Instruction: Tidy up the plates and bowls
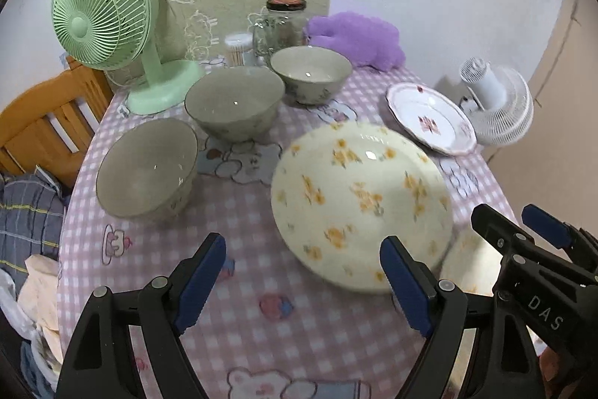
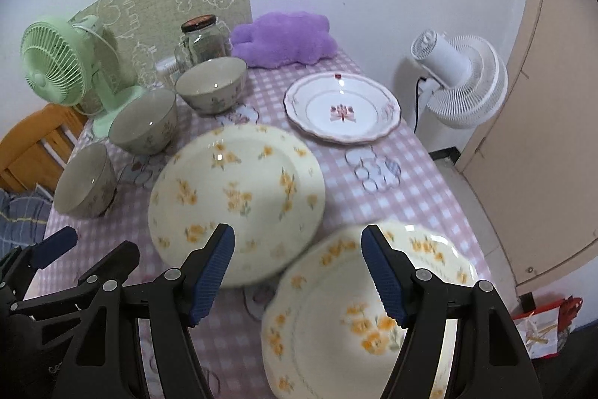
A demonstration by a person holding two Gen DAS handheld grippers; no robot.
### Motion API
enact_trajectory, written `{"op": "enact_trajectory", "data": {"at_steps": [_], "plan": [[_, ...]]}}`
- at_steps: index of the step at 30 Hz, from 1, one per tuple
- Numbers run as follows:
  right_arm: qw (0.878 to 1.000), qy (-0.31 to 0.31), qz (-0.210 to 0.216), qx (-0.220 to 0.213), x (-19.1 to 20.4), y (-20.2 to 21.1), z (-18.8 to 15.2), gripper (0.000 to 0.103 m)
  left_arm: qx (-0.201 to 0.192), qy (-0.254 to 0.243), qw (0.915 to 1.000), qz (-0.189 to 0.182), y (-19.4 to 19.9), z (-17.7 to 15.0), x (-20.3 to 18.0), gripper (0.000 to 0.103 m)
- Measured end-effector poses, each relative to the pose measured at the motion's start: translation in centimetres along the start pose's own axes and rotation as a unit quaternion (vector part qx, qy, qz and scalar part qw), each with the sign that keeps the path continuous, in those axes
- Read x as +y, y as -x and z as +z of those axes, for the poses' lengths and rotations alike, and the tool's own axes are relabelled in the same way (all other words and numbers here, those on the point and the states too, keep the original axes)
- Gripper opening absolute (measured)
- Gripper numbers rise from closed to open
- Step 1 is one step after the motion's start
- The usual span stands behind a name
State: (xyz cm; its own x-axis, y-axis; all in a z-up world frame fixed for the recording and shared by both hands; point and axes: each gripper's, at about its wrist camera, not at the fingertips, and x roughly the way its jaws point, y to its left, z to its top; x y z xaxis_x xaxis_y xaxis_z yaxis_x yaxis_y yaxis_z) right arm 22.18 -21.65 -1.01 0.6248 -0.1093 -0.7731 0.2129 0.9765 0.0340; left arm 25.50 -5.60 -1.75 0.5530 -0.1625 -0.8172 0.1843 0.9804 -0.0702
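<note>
Left tongs (image 1: 302, 281): wide, empty, flowered plate (image 1: 360, 204) just ahead-right.
Right tongs (image 2: 298, 277): wide, empty, above second flowered plate (image 2: 358, 316).
Bowls (image 1: 233, 103): farther ahead-left on bench (image 1: 239, 343).
Handling: glazed, stiff, slippery, breakable; pinch the rim.

Both wrist cameras look steeply down from the near table (image 1: 157, 249) edge, side by side, sharing the whole tabletop.

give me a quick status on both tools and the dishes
Left tool open, empty. Right tool open, empty. Two yellow-flowered cream plates, white pink-trimmed plate, three grey-green bowls unstacked. Nothing blocking.
</note>
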Motion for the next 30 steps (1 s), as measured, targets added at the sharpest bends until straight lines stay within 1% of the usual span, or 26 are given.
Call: {"op": "enact_trajectory", "data": {"at_steps": [3, 6, 8, 11, 12, 14, 18, 21, 25, 30], "plan": [[1.0, 0.012, 0.004, 0.002, 0.3, -1.4, 1.6, 0.074, -0.009, 0.006, 0.9998, 0.016, -1.4, 1.3, -0.1, 0.086], [0.999, 0.025, 0.017, 0.014, 0.1, -3.9, 3.1, 0.074, -0.007, 0.013, 0.9995, 0.028, -3.1, 2.4, -0.1, 0.086], [0.999, 0.03, 0.024, 0.022, 0.0, -5.2, 3.8, 0.074, -0.001, 0.018, 0.9992, 0.037, -4.5, 2.9, -0.1, 0.086], [0.998, 0.041, 0.036, 0.033, -0.2, -7.2, 4.6, 0.074, 0.016, 0.013, 0.9975, 0.067, -6.3, 3.3, -0.4, 0.086], [0.997, 0.044, 0.046, 0.038, -0.2, -8.0, 4.8, 0.074, 0.023, 0.016, 0.9969, 0.073, -6.8, 3.4, -0.4, 0.086], [0.996, 0.047, 0.053, 0.048, -0.2, -9.2, 4.9, 0.074, 0.028, 0.029, 0.996, 0.08, -7.7, 3.3, -0.3, 0.086], [0.994, 0.05, 0.062, 0.072, -0.4, -11.7, 4.8, 0.074, 0.044, 0.043, 0.9952, 0.076, -9.7, 3.1, -0.2, 0.084], [0.993, 0.052, 0.068, 0.084, -0.5, -13.1, 4.7, 0.074, 0.055, 0.048, 0.9952, 0.066, -11.1, 3.0, 0.0, 0.083], [0.991, 0.054, 0.069, 0.097, -0.5, -14.8, 4.9, 0.074, 0.062, 0.049, 0.9949, 0.062, -12.1, 2.7, -0.1, 0.082], [0.99, 0.053, 0.073, 0.111, -0.4, -16.2, 4.8, 0.074, 0.074, 0.053, 0.9942, 0.058, -13.2, 2.7, 0.1, 0.078]]}}
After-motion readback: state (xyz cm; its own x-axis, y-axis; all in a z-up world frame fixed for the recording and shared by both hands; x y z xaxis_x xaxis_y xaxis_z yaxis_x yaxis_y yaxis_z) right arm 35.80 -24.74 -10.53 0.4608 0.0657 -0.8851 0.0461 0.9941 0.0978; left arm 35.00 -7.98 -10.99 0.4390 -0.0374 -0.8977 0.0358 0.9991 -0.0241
